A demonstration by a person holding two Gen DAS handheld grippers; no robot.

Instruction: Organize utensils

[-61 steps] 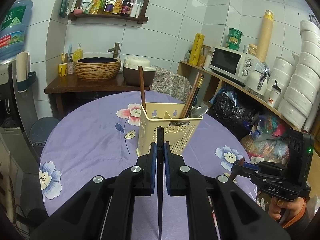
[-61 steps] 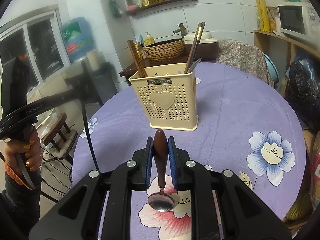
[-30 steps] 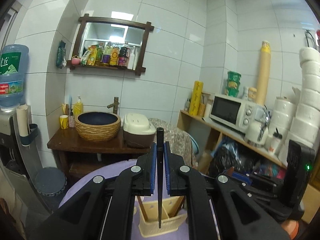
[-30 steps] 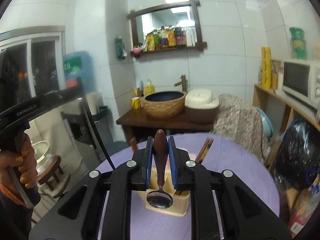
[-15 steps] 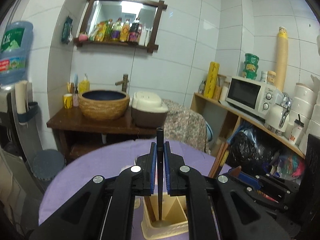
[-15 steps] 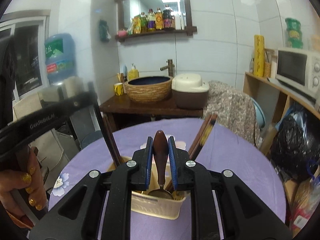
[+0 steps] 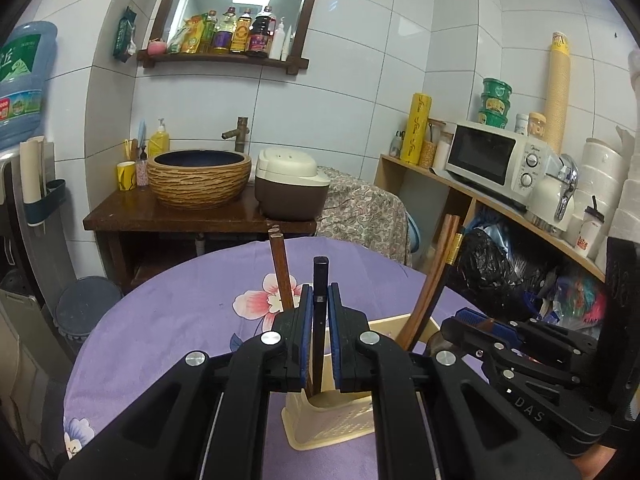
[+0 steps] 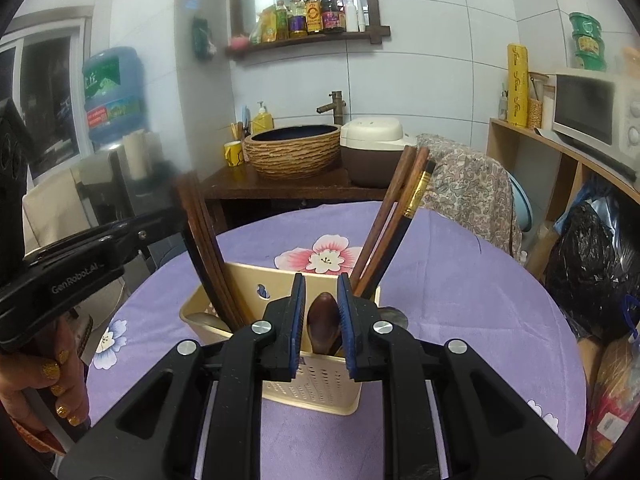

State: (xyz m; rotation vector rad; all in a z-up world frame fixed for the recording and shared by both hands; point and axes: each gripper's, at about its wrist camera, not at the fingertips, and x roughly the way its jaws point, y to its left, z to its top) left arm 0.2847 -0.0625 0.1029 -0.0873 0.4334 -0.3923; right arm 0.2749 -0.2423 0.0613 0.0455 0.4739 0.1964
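A cream perforated utensil holder [image 7: 340,420] stands on the purple floral table [image 7: 180,320]. My left gripper [image 7: 320,300] is right above it, shut on a black chopstick [image 7: 321,280] that stands upright with its lower end inside the holder. Brown chopsticks [image 7: 280,272] lean in the holder's left side and more chopsticks [image 7: 436,280] lean at its right. In the right wrist view my right gripper [image 8: 321,292] hovers over the holder [image 8: 308,388], pads slightly apart around a brown spoon handle [image 8: 322,320]. The handle sits low between the pads and runs down into the holder.
Behind the table a wooden stand carries a woven basin [image 7: 198,178] and a rice cooker [image 7: 290,184]. Along the right a shelf holds a microwave [image 7: 488,160], with a black bag [image 7: 492,272] below. A hand [image 8: 48,380] grips the left tool.
Both grippers came down from high over the table to the holder. The chopstick's tip and the spoon's bowl went inside. The spoon handle has slid lower between my right pads.
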